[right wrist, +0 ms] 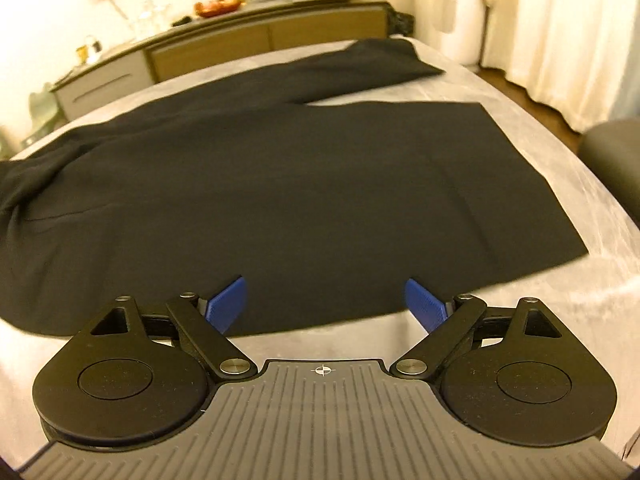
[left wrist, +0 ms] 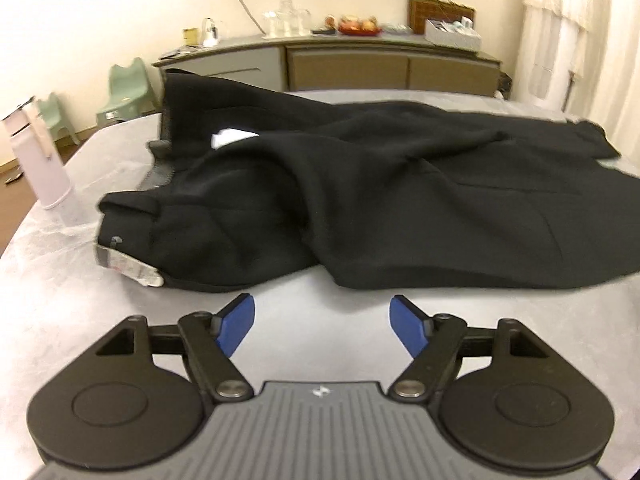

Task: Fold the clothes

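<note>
Black trousers (right wrist: 256, 184) lie across the grey surface (right wrist: 560, 300), long axis running side to side. In the right wrist view the legs point toward 1 o'clock, the far one reaching 12; in the left wrist view the bunched waistband with its paper tag (left wrist: 132, 270) sits at 9 o'clock. Left tongs (left wrist: 322, 322) hang released over bare cloth cover, just short of the trousers. Right tongs (right wrist: 325, 304) are spread wide over the near hem, gripping nothing. A pale bottle (left wrist: 44, 160) stands at 10 o'clock. Behind, a sideboard (left wrist: 344, 64) carries glassware and a fruit bowl (left wrist: 358, 26); curtains (right wrist: 560, 32) hang at 2 o'clock.
</note>
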A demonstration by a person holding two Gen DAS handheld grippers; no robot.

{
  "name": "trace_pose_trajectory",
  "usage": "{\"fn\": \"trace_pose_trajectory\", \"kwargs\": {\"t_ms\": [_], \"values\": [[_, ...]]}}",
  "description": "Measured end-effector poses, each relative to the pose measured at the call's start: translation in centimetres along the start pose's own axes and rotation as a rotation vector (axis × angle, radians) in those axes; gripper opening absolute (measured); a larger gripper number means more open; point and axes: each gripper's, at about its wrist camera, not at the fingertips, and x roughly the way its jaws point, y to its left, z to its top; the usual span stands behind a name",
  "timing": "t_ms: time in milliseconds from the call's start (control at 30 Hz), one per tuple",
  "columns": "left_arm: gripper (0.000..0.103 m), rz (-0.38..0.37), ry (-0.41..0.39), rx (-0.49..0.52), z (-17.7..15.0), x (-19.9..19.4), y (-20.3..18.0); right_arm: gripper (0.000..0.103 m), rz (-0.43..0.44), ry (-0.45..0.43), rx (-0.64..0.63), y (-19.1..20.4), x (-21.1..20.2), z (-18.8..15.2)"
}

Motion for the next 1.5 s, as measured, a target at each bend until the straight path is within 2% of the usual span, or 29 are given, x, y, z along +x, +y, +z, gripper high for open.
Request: {"fn": "trace_pose_trajectory", "kwargs": {"t_ms": [100, 267, 333, 400, 433, 467, 500, 533, 600, 767, 833, 867, 933, 967, 1000, 1033, 1067, 1133, 1200, 1367, 1433, 1500], "values": [[0.079, 0.0, -0.013, -0.103, 0.6, 0.1, 2.1, 0.091, -0.018, -0.01, 0.074, -1.0, 0.2, 0.6], [0.079, -0.026, 0.029, -0.304, 2.5, 2.5, 6.8, 0.09, -0.064, 0.002, 0.19, -3.3, 1.6, 1.4], [0.079, -0.02, 0.036, -0.347, 3.1, 3.7, 7.9, 0.084, -0.099, -0.007, 0.172, -3.5, 1.9, 1.6], [0.078, -0.025, 0.038, -0.382, 3.7, 4.7, 8.8, 0.06, -0.101, -0.014, 0.125, -3.3, 2.2, 2.0], [0.07, -0.027, 0.04, -0.393, 3.9, 5.2, 9.1, 0.052, -0.102, -0.017, 0.102, -3.1, 2.4, 2.1], [0.058, -0.023, 0.05, -0.394, 4.1, 5.8, 9.3, 0.035, -0.103, -0.021, 0.078, -3.0, 2.6, 2.3], [0.02, -0.022, 0.07, -0.393, 4.1, 6.5, 9.7, 0.022, -0.104, -0.024, 0.055, -2.9, 2.8, 2.5], [0.01, -0.02, 0.081, -0.396, 4.1, 6.9, 10.1, 0.017, -0.105, -0.027, 0.031, -2.7, 2.9, 2.6], [0.008, -0.004, 0.063, -0.41, 3.7, 7.1, 11.3, 0.004, -0.108, -0.034, -0.015, -2.5, 3.3, 3.0], [0.006, 0.082, 0.059, -0.402, 2.3, 5.4, 13.0, 0.004, -0.237, -0.05, -0.005, -4.5, 4.2, 4.0], [0.006, 0.135, 0.058, -0.376, 1.5, 4.2, 12.7, 0.005, -0.257, -0.055, 0.003, -4.9, 4.6, 4.2], [0.007, 0.141, 0.053, -0.387, 1.2, 3.5, 12.7, 0.005, -0.259, -0.056, 0.009, -5.0, 4.6, 4.2], [0.014, 0.092, 0.033, -0.453, 0.7, 1.9, 13.3, 0.007, -0.236, -0.049, 0.066, -5.6, 4.2, 4.2], [0.017, 0.057, 0.019, -0.49, 0.5, 1.0, 13.6, 0.018, -0.206, -0.059, 0.14, -6.6, 3.3, 4.1], [0.03, 0.021, 0.002, -0.523, 0.3, 0.2, 13.8, 0.034, -0.176, -0.07, 0.214, -7.6, 2.4, 4.0], [0.045, -0.015, -0.015, -0.55, 0.3, -0.5, 13.8, 0.045, -0.134, -0.116, 0.317, -9.1, 0.7, 3.4], [0.05, -0.045, -0.028, -0.565, 0.4, -1.0, 13.6, 0.06, -0.109, -0.15, 0.386, -10.1, -0.7, 2.6], [0.059, -0.089, -0.034, -0.579, 0.9, -1.2, 13.0, 0.06, -0.093, -0.144, 0.45, -11.4, -0.8, 2.0], [0.059, -0.123, -0.014, -0.579, 1.5, -0.5, 12.1, 0.06, -0.076, -0.136, 0.513, -12.7, -0.8, 1.3], [0.068, -0.179, 0.026, -0.611, 2.2, 1.5, 10.7, 0.059, -0.034, -0.118, 0.672, -16.0, -0.8, -0.3], [0.069, -0.197, 0.044, -0.648, 1.9, 2.7, 10.7, 0.057, 0.025, -0.123, 0.736, -16.4, 0.0, -0.6], [0.069, -0.206, 0.051, -0.7, 1.4, 3.7, 11.5, 0.057, 0.135, -0.131, 0.816, -17.2, 1.1, -0.7]]}}
